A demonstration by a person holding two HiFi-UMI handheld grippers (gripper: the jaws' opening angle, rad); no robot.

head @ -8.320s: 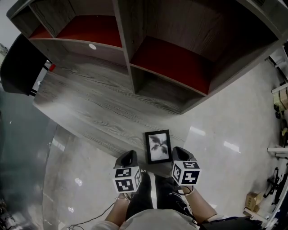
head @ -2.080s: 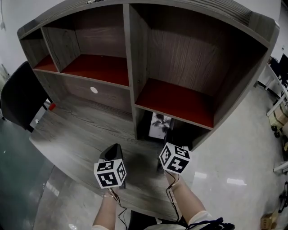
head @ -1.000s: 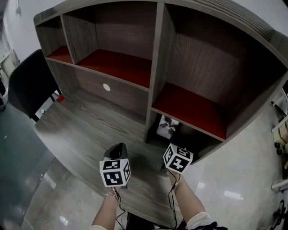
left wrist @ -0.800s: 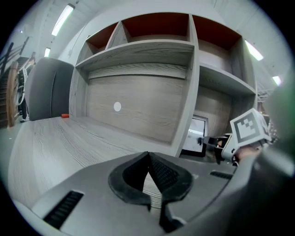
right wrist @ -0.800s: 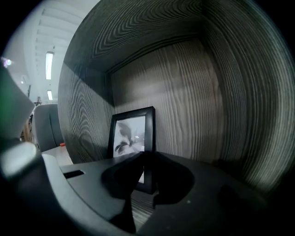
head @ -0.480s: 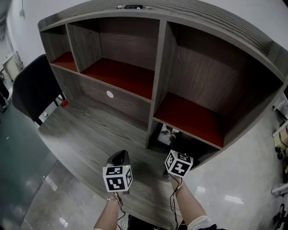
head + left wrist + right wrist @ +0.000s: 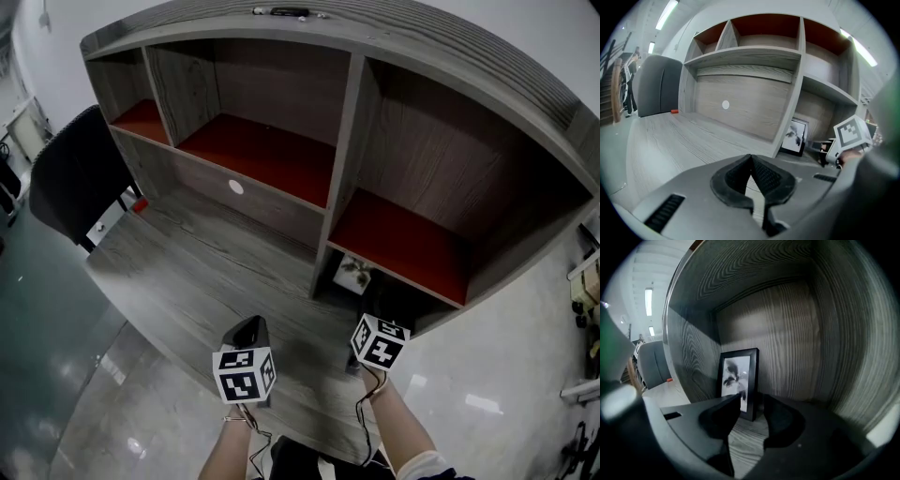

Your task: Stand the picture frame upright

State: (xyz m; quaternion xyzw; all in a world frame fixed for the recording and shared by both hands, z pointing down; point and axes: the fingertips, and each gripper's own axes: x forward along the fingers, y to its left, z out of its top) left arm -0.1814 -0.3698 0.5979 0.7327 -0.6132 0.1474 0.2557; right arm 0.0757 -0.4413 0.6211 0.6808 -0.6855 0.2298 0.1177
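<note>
Right tongs [image 7: 751, 401] opening around upright picture frame [image 7: 738, 378], left tongs [image 7: 751, 158] closed, hovering

**Matt grey wood grain, red shelf boards, polished floor**

The surface [image 7: 187, 272] is finished in matt grey wood grain with long dark streaks. The same grained finish is seen on the panels of the shelf unit [image 7: 441, 150], and its top edge is ribbed. The shelf boards [image 7: 262, 155] are faced in smooth, flat red. The picture frame [image 7: 739, 380] is edged in smooth black moulding, and a small highlight is carried on its glazed front. The floor [image 7: 487, 375] is pale and highly polished, with lights mirrored in it. The chair [image 7: 66, 183] is backed in dull black. The left gripper [image 7: 751, 161] is moulded in matt grey plastic, and its pads [image 7: 765, 176] are of ribbed black rubber.
</note>
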